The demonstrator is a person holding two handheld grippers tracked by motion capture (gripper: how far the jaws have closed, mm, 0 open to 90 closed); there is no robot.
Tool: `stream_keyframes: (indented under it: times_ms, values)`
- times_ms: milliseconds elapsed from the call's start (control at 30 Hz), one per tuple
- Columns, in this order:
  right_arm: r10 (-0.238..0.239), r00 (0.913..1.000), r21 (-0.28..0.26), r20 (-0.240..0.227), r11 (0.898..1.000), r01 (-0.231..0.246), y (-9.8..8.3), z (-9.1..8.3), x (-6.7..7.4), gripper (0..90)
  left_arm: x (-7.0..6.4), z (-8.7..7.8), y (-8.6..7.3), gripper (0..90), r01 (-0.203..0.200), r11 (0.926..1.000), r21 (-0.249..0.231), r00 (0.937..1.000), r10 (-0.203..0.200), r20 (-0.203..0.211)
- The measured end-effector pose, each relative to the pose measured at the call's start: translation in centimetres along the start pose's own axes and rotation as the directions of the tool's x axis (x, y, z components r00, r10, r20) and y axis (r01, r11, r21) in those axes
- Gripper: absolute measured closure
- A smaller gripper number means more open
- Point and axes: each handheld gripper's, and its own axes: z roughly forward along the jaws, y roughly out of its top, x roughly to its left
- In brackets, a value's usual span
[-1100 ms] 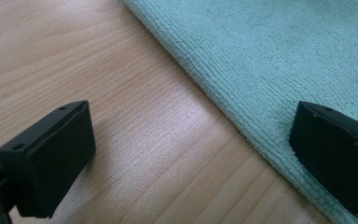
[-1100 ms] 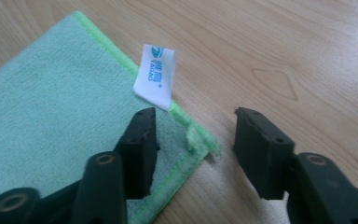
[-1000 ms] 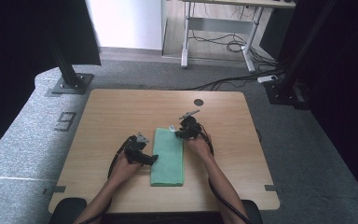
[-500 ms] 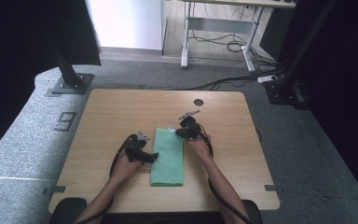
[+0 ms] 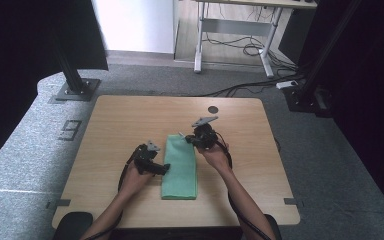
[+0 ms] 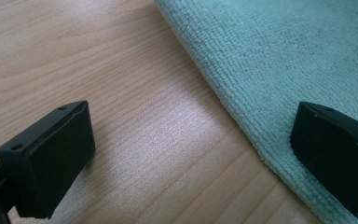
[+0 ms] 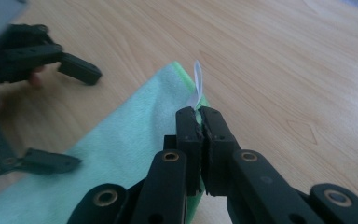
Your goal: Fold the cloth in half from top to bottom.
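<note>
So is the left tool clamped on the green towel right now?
No, the left tool stands wide open, one jaw over bare table, the other over the green towel's edge.

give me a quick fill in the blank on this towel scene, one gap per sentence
1. The folded towel on the table is ____ in colour.
2. The right gripper is ____ on the towel's far corner.
3. The left gripper has its jaws ____, one over bare wood and one over the towel's edge.
4. A small ____ tag sticks up from the pinched corner.

Missing words: green; shut; open; white
</note>
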Motion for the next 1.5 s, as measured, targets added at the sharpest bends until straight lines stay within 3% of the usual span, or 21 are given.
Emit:
stream_keyframes:
  times_ms: [367, 600, 800, 1133, 1500]
  values:
    - [-0.066, 0.997, -0.07, -0.041, 0.996, 0.063, 0.0, -3.7, 2.7, 86.3, 0.0, 0.0, 0.0, 0.0, 0.001, 1.0, -0.001, 1.0, -0.001, -0.003]
    - [-0.099, 0.9936, -0.083, -0.054, 0.992, 0.094, -1.3, -5.8, 4.5, 86.3, 0.0, 0.0, 0.0, 0.0, 0.001, 1.0, -0.001, 1.0, -0.001, -0.004]
    - [-0.094, 0.9929, -0.079, -0.073, 0.993, 0.089, -3.2, -6.6, 5.3, 86.4, 0.0, 0.0, 0.0, 0.0, -0.001, 1.0, 0.0, 1.0, 0.001, -0.003]
    - [-0.059, 0.9908, -0.055, -0.122, 0.997, 0.053, -7.2, -6.6, 7.0, 86.3, 0.0, 0.0, 0.0, 0.0, 0.0, 1.0, -0.001, 1.0, 0.0, -0.003]
    - [-0.03, 0.9893, 0.032, -0.143, 0.999, 0.035, -10.4, -4.8, 8.2, 86.0, 0.0, -0.1, -0.1, 0.0, -0.021, 0.9998, -0.001, 0.9996, 0.021, 0.019]
